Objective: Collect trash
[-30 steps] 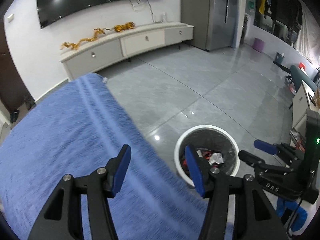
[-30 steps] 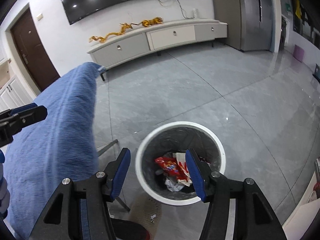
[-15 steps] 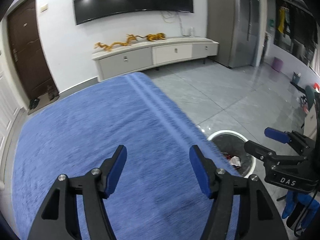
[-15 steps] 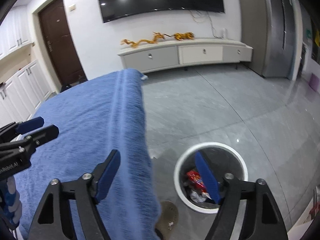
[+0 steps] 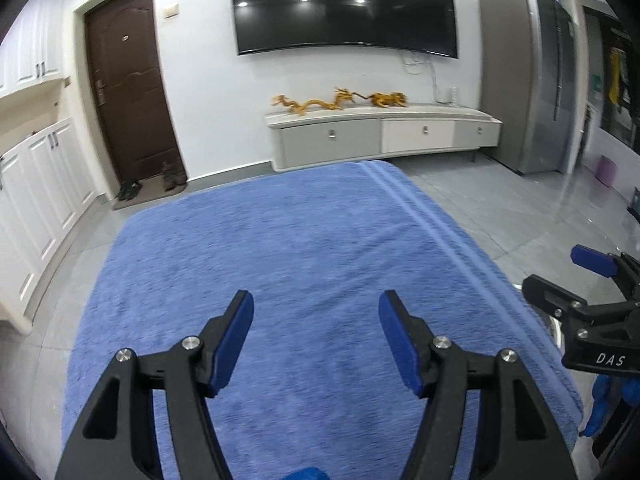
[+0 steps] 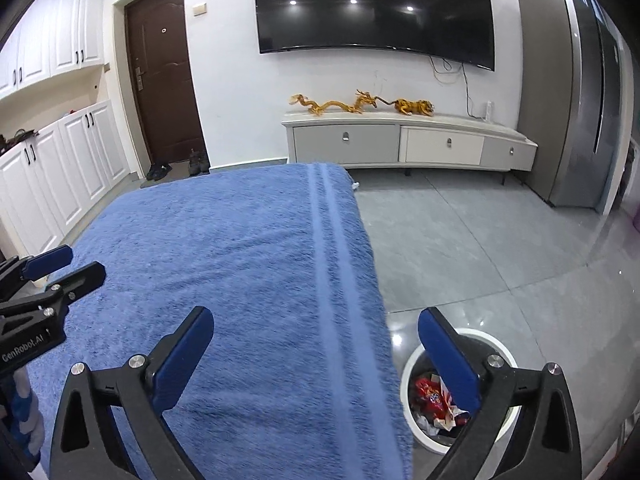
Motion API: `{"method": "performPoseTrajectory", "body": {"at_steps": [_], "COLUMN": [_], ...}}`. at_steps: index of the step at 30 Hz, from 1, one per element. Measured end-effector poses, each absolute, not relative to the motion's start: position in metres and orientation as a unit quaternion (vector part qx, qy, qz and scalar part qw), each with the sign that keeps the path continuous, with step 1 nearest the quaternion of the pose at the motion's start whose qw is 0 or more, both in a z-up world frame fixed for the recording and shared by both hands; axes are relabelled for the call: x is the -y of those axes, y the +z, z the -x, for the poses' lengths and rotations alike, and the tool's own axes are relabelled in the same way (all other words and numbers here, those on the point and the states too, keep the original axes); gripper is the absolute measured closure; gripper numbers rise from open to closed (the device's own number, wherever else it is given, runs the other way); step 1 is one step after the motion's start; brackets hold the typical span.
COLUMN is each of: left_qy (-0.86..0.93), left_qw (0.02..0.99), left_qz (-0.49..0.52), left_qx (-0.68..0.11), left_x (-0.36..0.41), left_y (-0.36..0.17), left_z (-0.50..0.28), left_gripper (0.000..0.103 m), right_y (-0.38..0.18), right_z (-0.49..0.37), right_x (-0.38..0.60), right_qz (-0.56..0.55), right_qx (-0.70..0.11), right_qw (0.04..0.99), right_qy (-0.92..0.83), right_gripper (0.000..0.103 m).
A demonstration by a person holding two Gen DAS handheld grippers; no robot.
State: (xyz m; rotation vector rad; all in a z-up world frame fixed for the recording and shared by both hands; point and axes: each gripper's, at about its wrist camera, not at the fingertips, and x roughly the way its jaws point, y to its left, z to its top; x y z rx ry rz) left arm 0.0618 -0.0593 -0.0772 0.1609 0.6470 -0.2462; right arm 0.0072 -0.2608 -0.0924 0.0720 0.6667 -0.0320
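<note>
A white round trash bin (image 6: 498, 346) stands on the floor beside the table's right edge, with red and white wrappers (image 6: 430, 394) inside. My right gripper (image 6: 316, 334) hangs over that edge, its jaws opening wide with nothing between them. My left gripper (image 5: 316, 316) is open and empty above the blue towel (image 5: 300, 264) that covers the table. Each gripper shows at the edge of the other's view, the right gripper (image 5: 576, 268) at the right and the left gripper (image 6: 68, 264) at the left. No loose trash shows on the towel.
Grey tiled floor (image 6: 480, 248) lies right of the table. A low TV cabinet (image 6: 408, 144) with golden figurines stands at the far wall under a wall TV. A brown door (image 5: 128, 92) and white cupboards (image 6: 60, 168) are at the left, a grey fridge (image 6: 580, 100) at the right.
Both grippers swung left from over the bin to above the blue towel. The right jaws spread much wider and the left ones a little. The bin slid to the right edge.
</note>
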Motion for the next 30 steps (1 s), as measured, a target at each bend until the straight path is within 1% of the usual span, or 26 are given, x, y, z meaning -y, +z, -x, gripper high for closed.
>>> {"method": "performPoseTrajectory", "body": {"at_steps": [2, 4, 6, 11, 14, 20, 30], "left_qy": [-0.107, -0.096, -0.085, -0.062, -0.051, -0.035, -0.021], "left_qw": [0.939, 0.943, 0.947, 0.953, 0.956, 0.962, 0.965], "left_qz": [-0.073, -0.071, -0.067, -0.061, -0.053, -0.046, -0.043], "left_qx": [-0.318, -0.312, -0.302, -0.29, -0.284, -0.265, -0.259], "left_x": [0.047, 0.037, 0.028, 0.011, 0.004, -0.003, -0.009], "left_y": [-0.079, -0.078, -0.077, -0.073, -0.072, -0.065, -0.06], "left_z": [-0.064, -0.061, -0.058, -0.057, -0.056, -0.053, -0.056], "left_gripper": [0.038, 0.026, 0.02, 0.014, 0.008, 0.007, 0.007], "right_y": [-0.094, -0.096, -0.095, -0.093, -0.091, -0.086, -0.08], "right_z": [-0.011, -0.009, -0.009, -0.009, -0.008, -0.007, -0.005], "right_x": [0.255, 0.25, 0.247, 0.241, 0.239, 0.239, 0.239], "right_qz": [-0.032, -0.028, -0.02, -0.015, -0.016, -0.007, -0.002], "right_qx": [-0.329, -0.326, -0.322, -0.307, -0.299, -0.283, -0.266], "right_qw": [0.944, 0.945, 0.946, 0.951, 0.953, 0.958, 0.963], "right_qy": [-0.016, -0.018, -0.023, -0.033, -0.036, -0.04, -0.045], "right_gripper": [0.0, 0.0, 0.0, 0.0, 0.0, 0.0, 0.0]}}
